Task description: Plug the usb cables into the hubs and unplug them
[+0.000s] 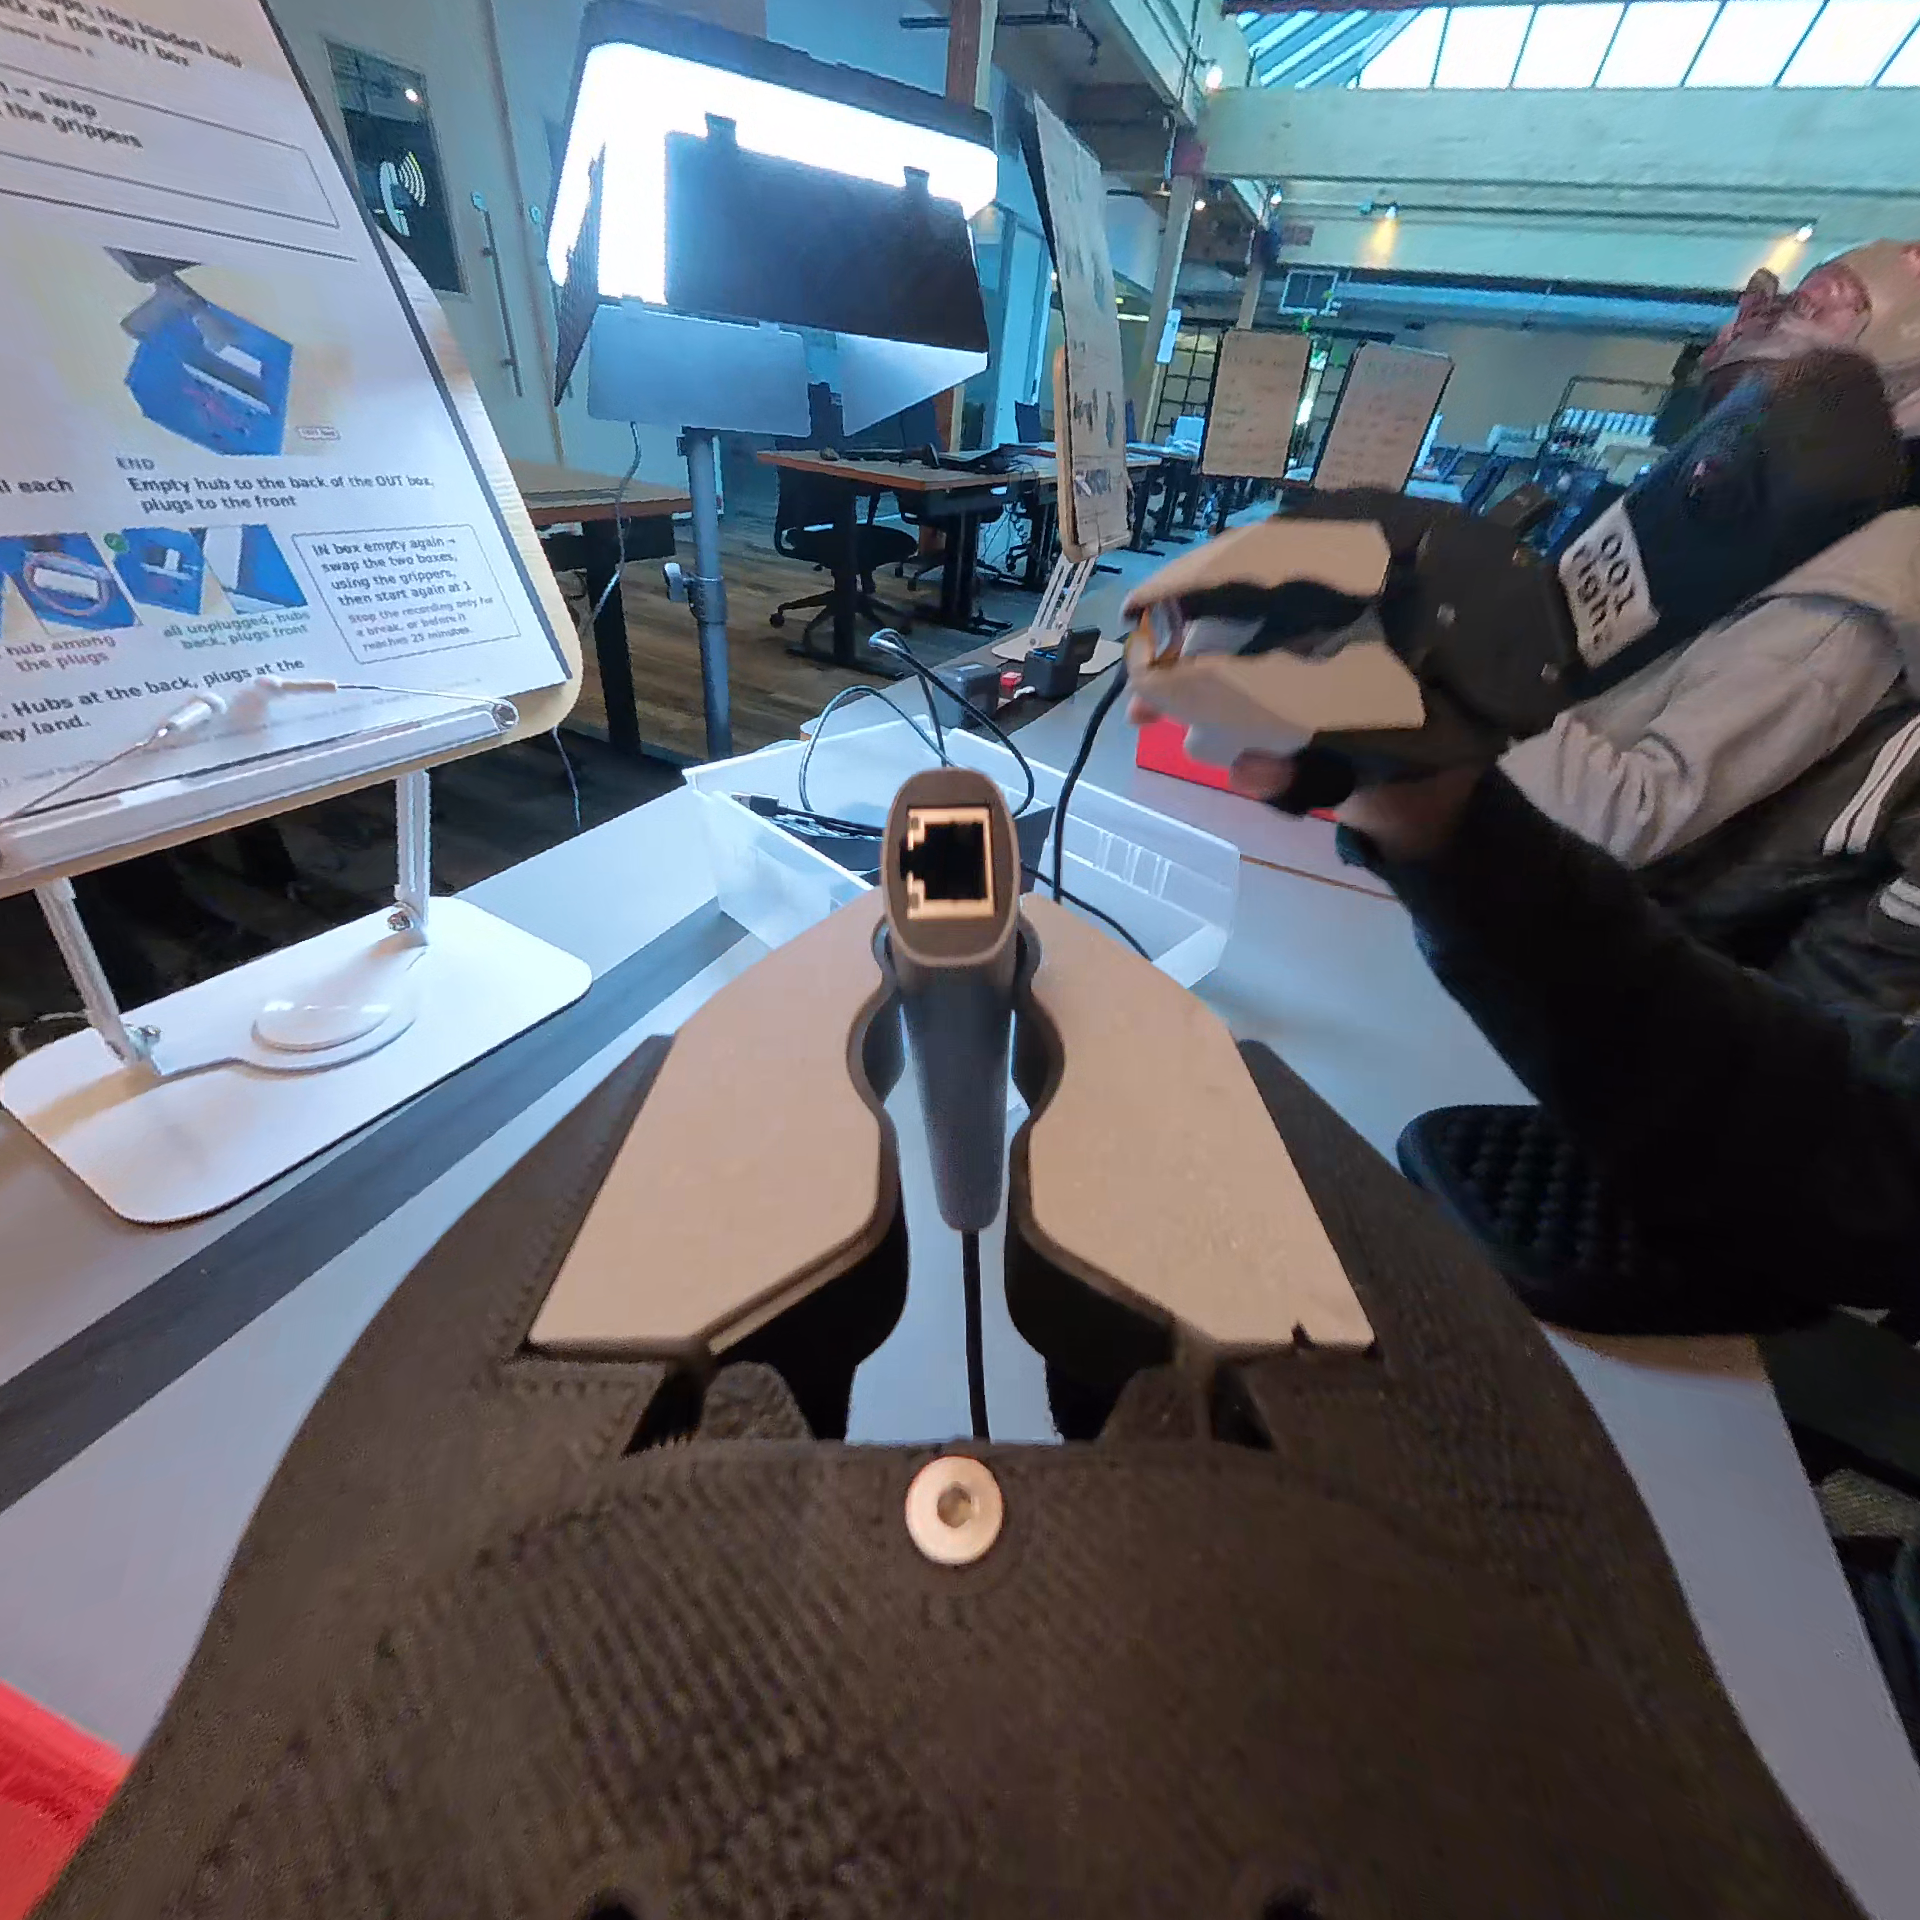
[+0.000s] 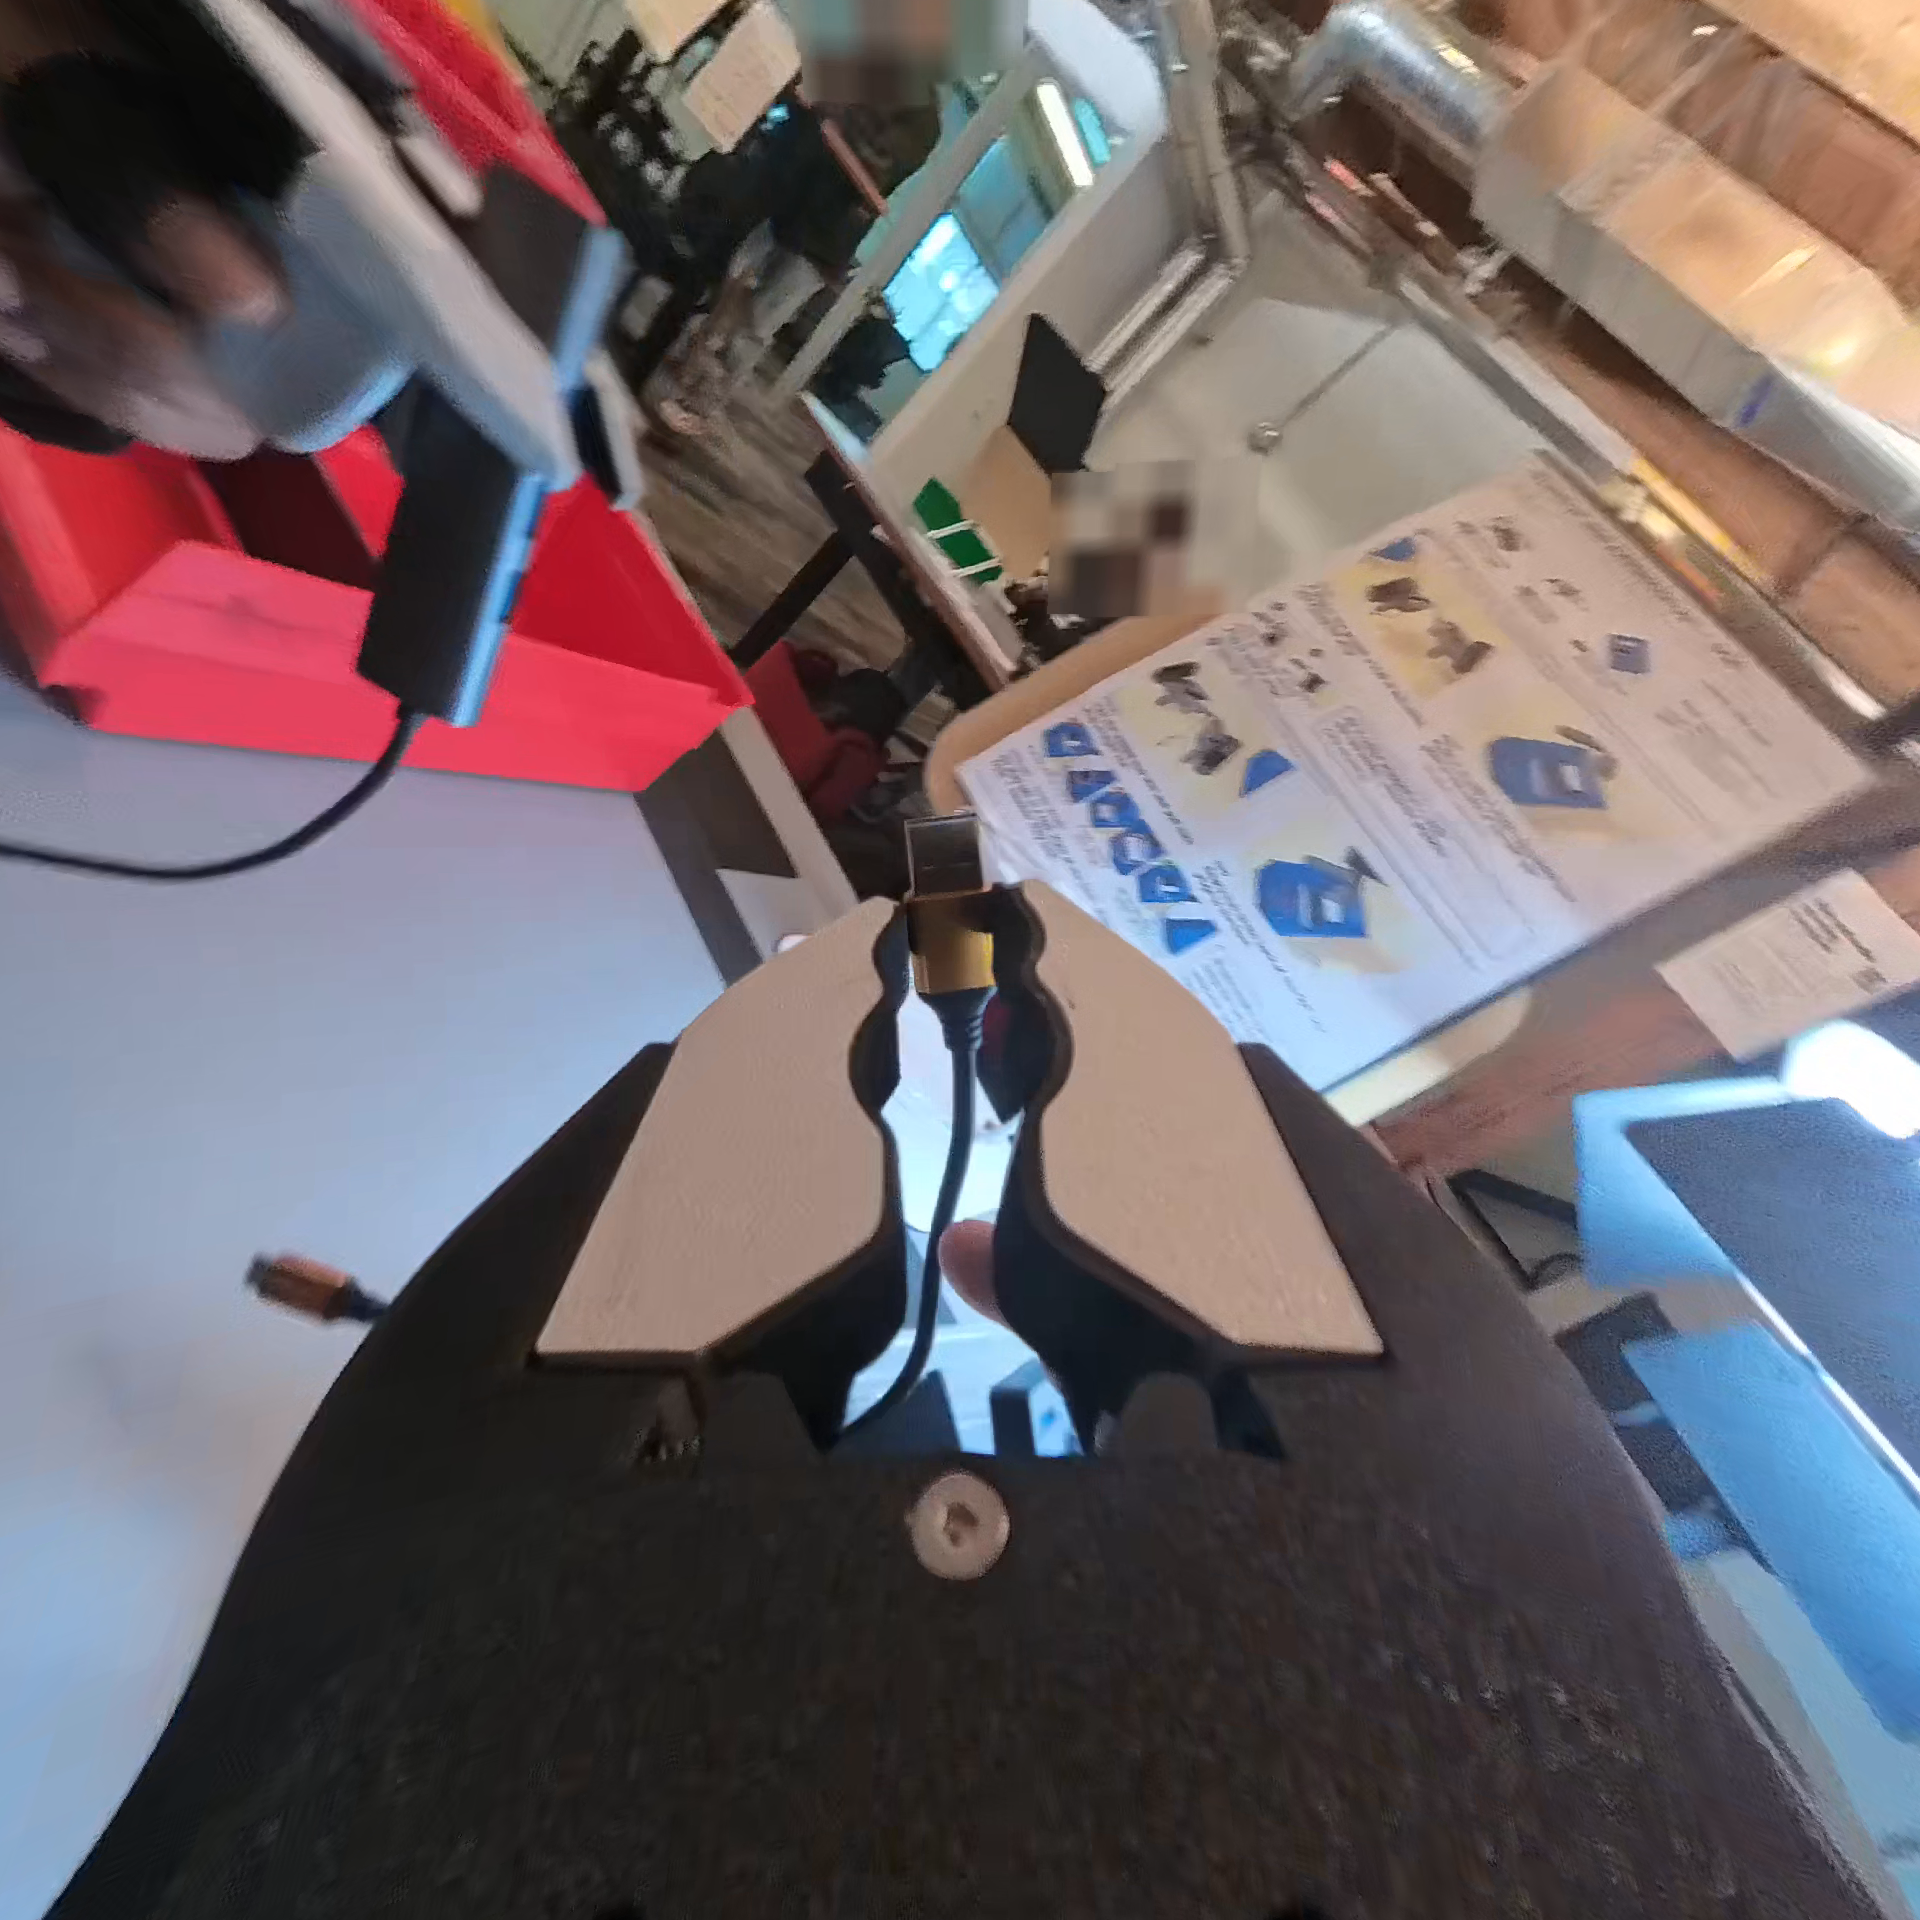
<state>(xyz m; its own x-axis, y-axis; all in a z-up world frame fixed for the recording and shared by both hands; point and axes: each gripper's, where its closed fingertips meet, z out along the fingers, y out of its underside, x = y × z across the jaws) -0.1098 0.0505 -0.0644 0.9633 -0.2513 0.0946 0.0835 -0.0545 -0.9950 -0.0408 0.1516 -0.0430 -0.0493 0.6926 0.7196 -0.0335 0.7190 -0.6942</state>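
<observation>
STEP: lining up for a plug-in, looks like | LEFT: left hand-held gripper (image 1: 951,971) pinching the grey hub (image 1: 945,935), lifted above the worktop (image 1: 1340,997) | RIGHT: right hand-held gripper (image 2: 951,935) clamped on the gold USB plug (image 2: 943,904), metal tip forward, well apart from the hub | NEXT: swing plug round to a side port, square it, push home.

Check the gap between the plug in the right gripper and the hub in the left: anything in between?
Nothing. In the right wrist view, open air separates the USB plug from the hub, with only the table behind.
</observation>
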